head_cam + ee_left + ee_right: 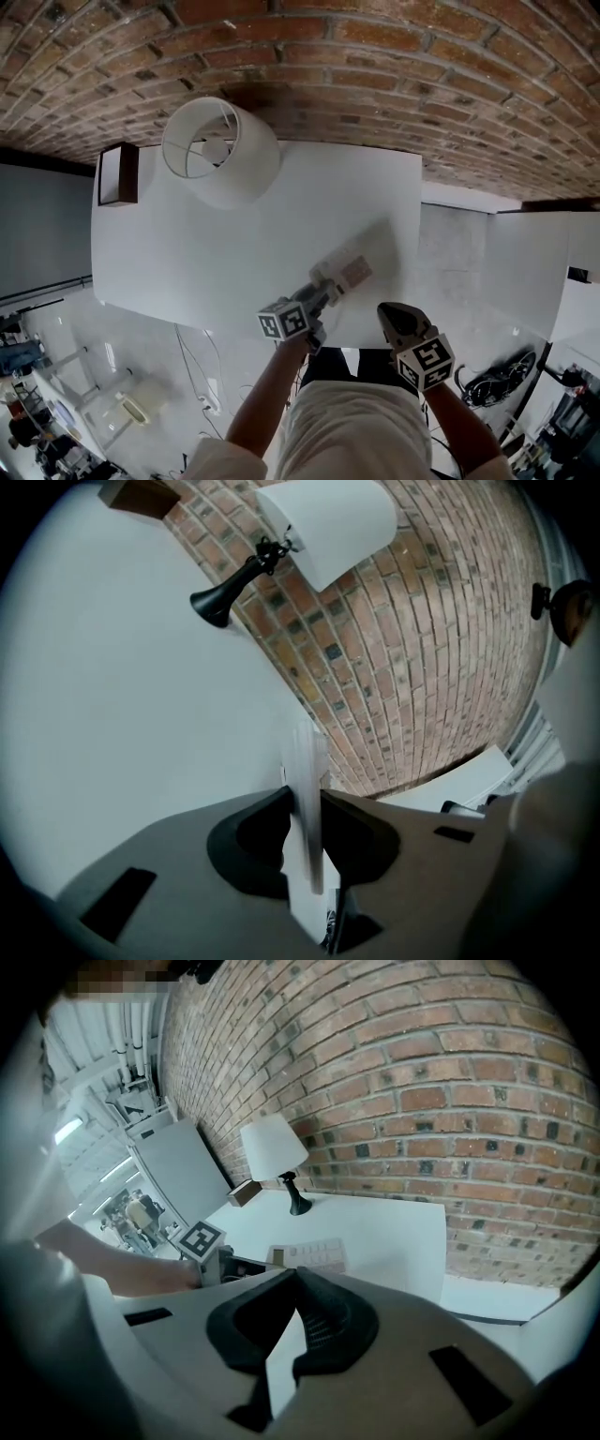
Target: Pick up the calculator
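The pale calculator (352, 271) is lifted a little off the white table (187, 253) near its front right part, with its keys facing up. My left gripper (330, 286) is shut on its near end. In the left gripper view the calculator (307, 789) shows edge-on, pinched between the two dark pads of my left gripper (305, 803). My right gripper (386, 313) hangs just off the table's front edge, to the right of the left one, shut with nothing in it. From the right gripper view the calculator (309, 1253) appears beyond the shut right gripper (296, 1274).
A white-shaded lamp (220, 150) on a black stem stands at the table's back left, with a brown wooden box (119, 173) at the far left corner. A brick wall (394, 84) runs behind the table. The person's legs are below the front edge.
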Demonstrator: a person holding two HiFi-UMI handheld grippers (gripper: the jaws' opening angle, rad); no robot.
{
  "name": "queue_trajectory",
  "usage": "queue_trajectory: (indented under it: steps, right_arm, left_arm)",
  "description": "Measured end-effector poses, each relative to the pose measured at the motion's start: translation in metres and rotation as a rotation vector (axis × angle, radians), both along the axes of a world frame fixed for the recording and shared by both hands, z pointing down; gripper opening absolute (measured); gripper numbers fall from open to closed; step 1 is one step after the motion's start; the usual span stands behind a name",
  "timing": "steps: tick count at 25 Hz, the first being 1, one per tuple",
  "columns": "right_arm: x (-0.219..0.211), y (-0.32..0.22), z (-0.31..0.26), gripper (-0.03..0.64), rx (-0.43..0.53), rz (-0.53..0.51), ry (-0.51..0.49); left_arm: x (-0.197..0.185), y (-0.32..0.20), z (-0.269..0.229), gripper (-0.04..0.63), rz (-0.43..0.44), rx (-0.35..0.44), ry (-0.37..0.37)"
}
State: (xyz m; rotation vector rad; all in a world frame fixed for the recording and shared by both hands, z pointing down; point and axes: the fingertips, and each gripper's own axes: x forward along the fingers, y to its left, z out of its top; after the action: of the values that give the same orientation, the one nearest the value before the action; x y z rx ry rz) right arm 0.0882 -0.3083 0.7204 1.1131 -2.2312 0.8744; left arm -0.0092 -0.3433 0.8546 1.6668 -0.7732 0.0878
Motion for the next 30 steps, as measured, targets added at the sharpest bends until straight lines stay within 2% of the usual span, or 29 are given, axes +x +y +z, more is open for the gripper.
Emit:
queue_trajectory:
  steps: [15,20,24,30]
  right_arm:
    - [-0.018,0.029,-0.062,0.012,0.116,0.121,0.010]
    - [-0.013,0.037,-0.083,0.012,0.155,0.136,0.016]
    - [-0.008,0.058,-0.097,0.011,0.165,0.140,0.021]
    - [-0.001,0.075,-0.118,0.012,0.216,0.114,0.000]
  left_arm:
    - [-0.043,0.015,-0.115,0.091,0.048,0.182,0.010]
    - [-0.050,0.017,-0.148,0.091,0.022,0.238,0.005]
    - [-0.059,0.040,-0.168,0.091,-0.003,0.256,-0.020]
    - [-0.063,0.058,-0.196,0.091,-0.067,0.315,-0.016]
